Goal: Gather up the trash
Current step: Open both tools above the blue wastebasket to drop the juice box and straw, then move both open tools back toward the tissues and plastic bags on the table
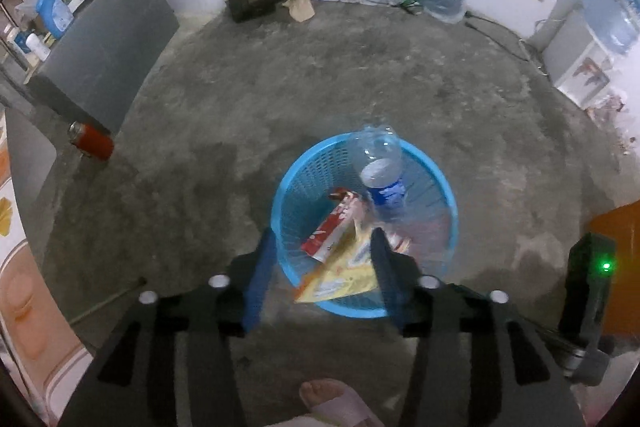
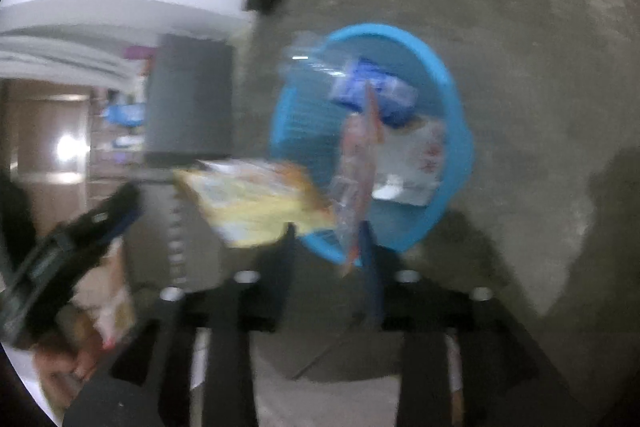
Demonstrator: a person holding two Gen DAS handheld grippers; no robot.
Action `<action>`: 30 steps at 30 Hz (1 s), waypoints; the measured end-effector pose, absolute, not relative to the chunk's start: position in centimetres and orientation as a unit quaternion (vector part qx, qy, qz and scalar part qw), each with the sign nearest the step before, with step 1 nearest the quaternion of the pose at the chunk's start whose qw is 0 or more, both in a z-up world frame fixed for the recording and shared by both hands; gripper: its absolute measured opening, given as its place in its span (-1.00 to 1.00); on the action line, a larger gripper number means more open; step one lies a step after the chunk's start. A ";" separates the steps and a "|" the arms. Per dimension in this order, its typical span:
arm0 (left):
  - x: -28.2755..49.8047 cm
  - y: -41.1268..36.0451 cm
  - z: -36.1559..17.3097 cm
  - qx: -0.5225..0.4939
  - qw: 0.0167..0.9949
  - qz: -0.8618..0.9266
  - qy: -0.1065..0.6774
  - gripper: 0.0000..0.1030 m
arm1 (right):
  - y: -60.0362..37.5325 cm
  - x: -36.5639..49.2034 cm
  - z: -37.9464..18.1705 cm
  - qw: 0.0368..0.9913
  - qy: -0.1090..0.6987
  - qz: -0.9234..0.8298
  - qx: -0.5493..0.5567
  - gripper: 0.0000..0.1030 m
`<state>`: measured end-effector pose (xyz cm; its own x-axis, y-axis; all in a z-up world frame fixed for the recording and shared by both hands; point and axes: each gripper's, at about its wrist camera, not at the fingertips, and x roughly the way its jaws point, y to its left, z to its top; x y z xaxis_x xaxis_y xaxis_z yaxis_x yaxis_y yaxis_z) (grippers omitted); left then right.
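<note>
Right wrist view blurred; clear wrapper (image 2: 354, 171) print unreadable.

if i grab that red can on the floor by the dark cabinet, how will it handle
The red can lies on its side on bare concrete, so it would probably roll if nudged. It looks like a rigid cylinder, likely stiff. Whether it is full or empty, I cannot tell.

- Basket (image 1: 440, 187): bright blue, fine mesh.
- Bottle (image 1: 380, 163) in the basket: clear, blue label.
- Carton (image 1: 332, 227) in the basket: red and white.
- Wrapper (image 1: 340, 279) over the basket's rim: yellow, orange edge.
- Can (image 1: 91, 141) left of the basket: red.
- Floor (image 1: 280, 87): mottled grey.
</note>
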<state>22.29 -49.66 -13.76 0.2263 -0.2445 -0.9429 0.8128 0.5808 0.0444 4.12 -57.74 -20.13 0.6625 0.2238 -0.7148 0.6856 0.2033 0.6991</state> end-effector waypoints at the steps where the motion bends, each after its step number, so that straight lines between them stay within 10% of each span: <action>1: 22.3 -49.7 -13.9 0.279 0.731 -0.360 0.507 0.02 | -57.8 3.9 -20.4 0.676 0.374 -0.176 0.610 -0.31; 30: 20.3 -39.2 -1.0 0.145 0.760 -0.439 0.456 0.52 | -54.3 3.5 -9.1 0.800 0.366 -0.219 0.421 0.34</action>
